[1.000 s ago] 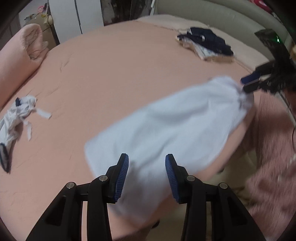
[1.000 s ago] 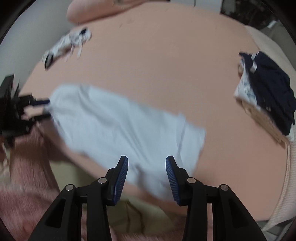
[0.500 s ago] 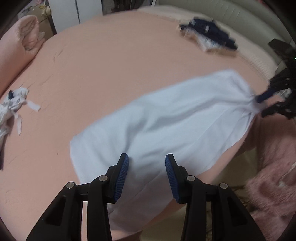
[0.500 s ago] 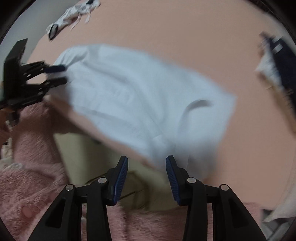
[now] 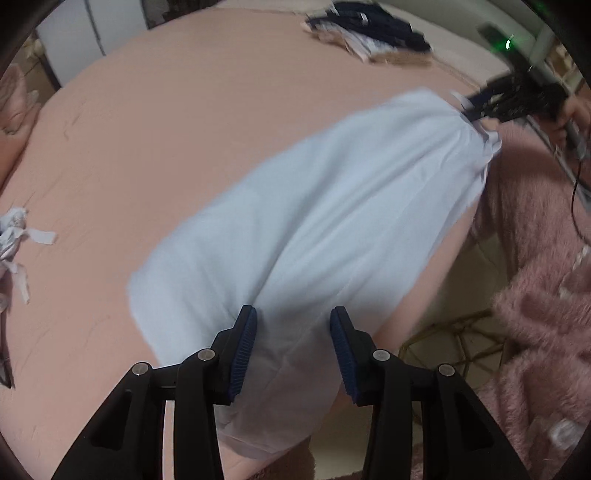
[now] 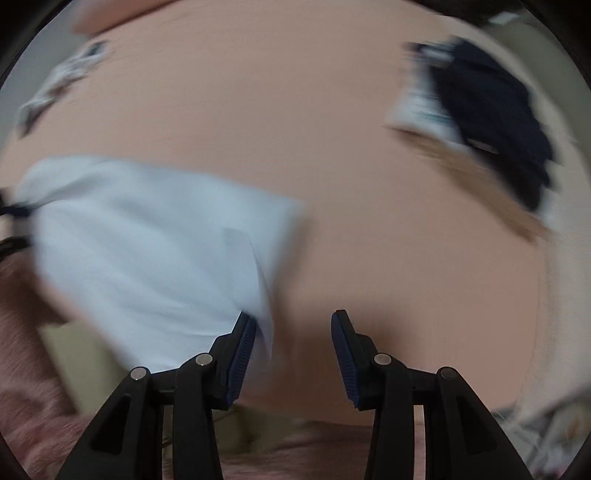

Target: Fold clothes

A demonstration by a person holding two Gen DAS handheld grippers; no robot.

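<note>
A pale blue garment (image 5: 332,221) lies spread along the near edge of the pink bed (image 5: 166,110), and its near side hangs over that edge. My left gripper (image 5: 291,339) points down over one end. Its jaws stand apart, with cloth showing in the gap and neither pad pressing on it. In the blurred right wrist view, my right gripper (image 6: 293,343) is open over the sheet, and the garment's (image 6: 155,251) end edge runs by its left finger (image 6: 243,343). Each gripper shows in the other's view at a garment corner: the right gripper (image 5: 476,107) and the left gripper (image 6: 16,227).
A stack of folded clothes (image 5: 369,33) with a navy piece on top sits far across the bed. A crumpled white garment (image 5: 14,236) lies at the left. A person's fluffy pink clothing (image 5: 546,295) and the floor (image 5: 443,350) are past the bed's edge.
The garment has gone from a blurred, moving shape to lying stretched out along the bed's edge. My right gripper has swung, so the garment's end now sits by its left finger instead of between the jaws.
</note>
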